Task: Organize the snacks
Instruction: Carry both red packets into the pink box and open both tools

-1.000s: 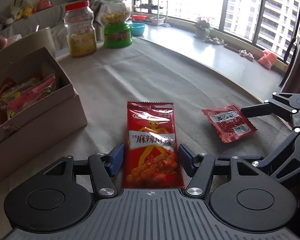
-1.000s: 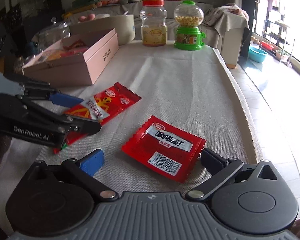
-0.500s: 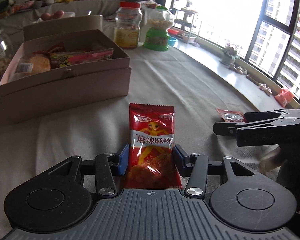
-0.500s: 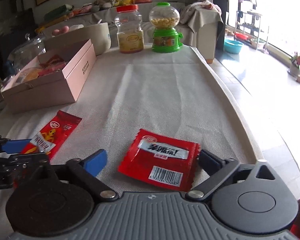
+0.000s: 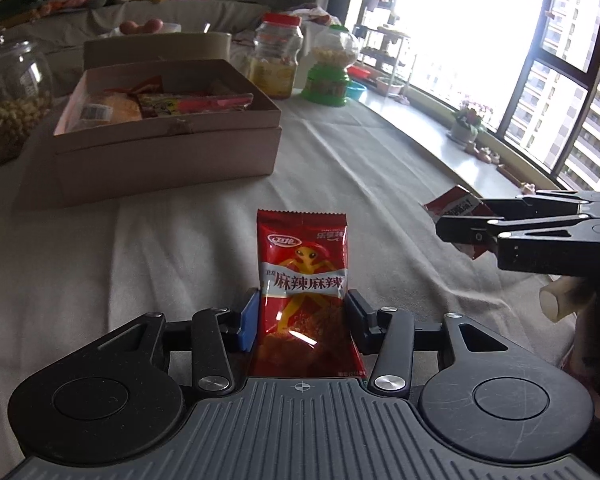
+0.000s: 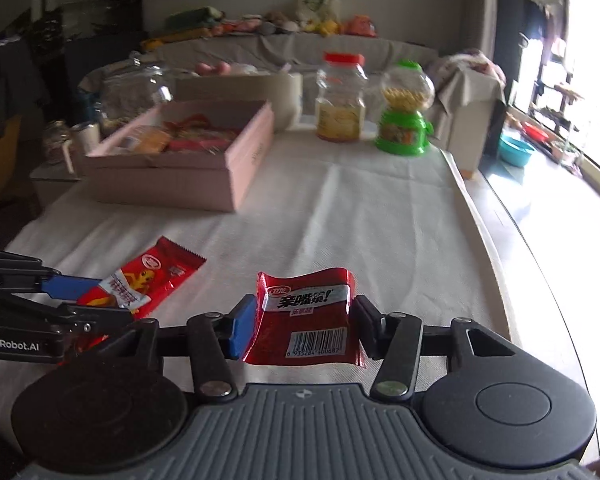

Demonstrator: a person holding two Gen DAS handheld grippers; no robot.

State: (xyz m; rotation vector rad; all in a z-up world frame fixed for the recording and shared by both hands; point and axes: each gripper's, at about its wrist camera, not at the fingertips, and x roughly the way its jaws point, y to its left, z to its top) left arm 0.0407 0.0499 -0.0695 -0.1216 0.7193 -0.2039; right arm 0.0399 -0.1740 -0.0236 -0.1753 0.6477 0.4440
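Left gripper [image 5: 302, 320]: its jaws are pinching the tall red spicy-strip packet [image 5: 304, 280] by its lower sides, and the packet is standing upright between the pads, pointing toward 12 o'clock.
Right gripper [image 6: 302, 322]: its jaws are squeezing the barcode packet [image 6: 305, 316] from both sides, and the wrapper is bowing upward between the fingers, held above the cloth.
Pink box [image 5: 168, 152]: it is sitting open at about 11 o'clock from the left gripper, with several snack packs lying inside.
Tablecloth [image 6: 340, 216]: the pale cloth is stretching away under both grippers.
Far end: a red-lidded jar [image 6: 341, 98] and a green candy dispenser [image 6: 404, 120] are standing side by side at 12 to 1 o'clock.
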